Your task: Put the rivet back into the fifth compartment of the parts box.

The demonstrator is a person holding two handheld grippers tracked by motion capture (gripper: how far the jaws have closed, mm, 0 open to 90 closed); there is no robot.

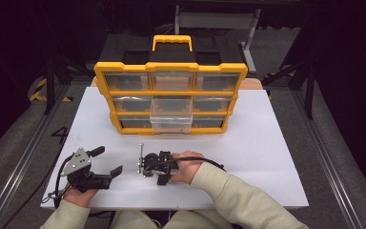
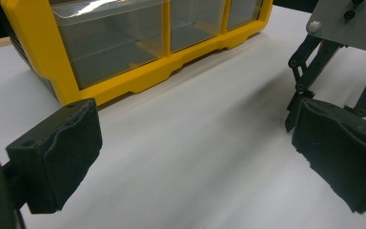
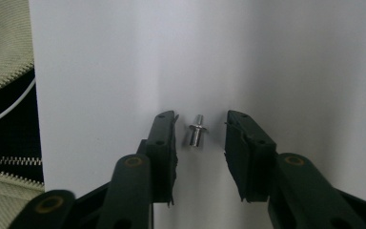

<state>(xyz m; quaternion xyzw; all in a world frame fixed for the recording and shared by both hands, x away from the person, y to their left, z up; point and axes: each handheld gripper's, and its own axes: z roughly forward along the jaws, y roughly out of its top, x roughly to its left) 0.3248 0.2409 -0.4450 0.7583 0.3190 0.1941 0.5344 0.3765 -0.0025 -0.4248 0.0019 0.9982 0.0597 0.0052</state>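
Right claw (image 3: pixel 200 131) is down at the table (image 1: pixel 267 143) near its front edge, jaws partly open with a small metal pin (image 3: pixel 197 130) lying on the white surface between them, touching neither pad. The pin is short, silvery, with a collar near one end, and lies roughly along the jaw direction. In the high view the right claw (image 1: pixel 140 164) points left, the person's hand (image 1: pixel 187 168) wrapped round its body, cream sleeve coming in from the bottom right; the pin itself is too small to make out there.

Left claw (image 2: pixel 195 157) is wide open and holds nothing, both foam pads (image 2: pixel 66 152) clear of the table surface. In the high view it sits at the front left corner (image 1: pixel 107 164), pointing right toward the other claw, near but apart.

Yellow parts organiser (image 1: pixel 171 95) stands upright at the back of the table, well apart from both claws. Its bottom middle drawer (image 1: pixel 171 120) is pulled out; whether it holds anything cannot be told
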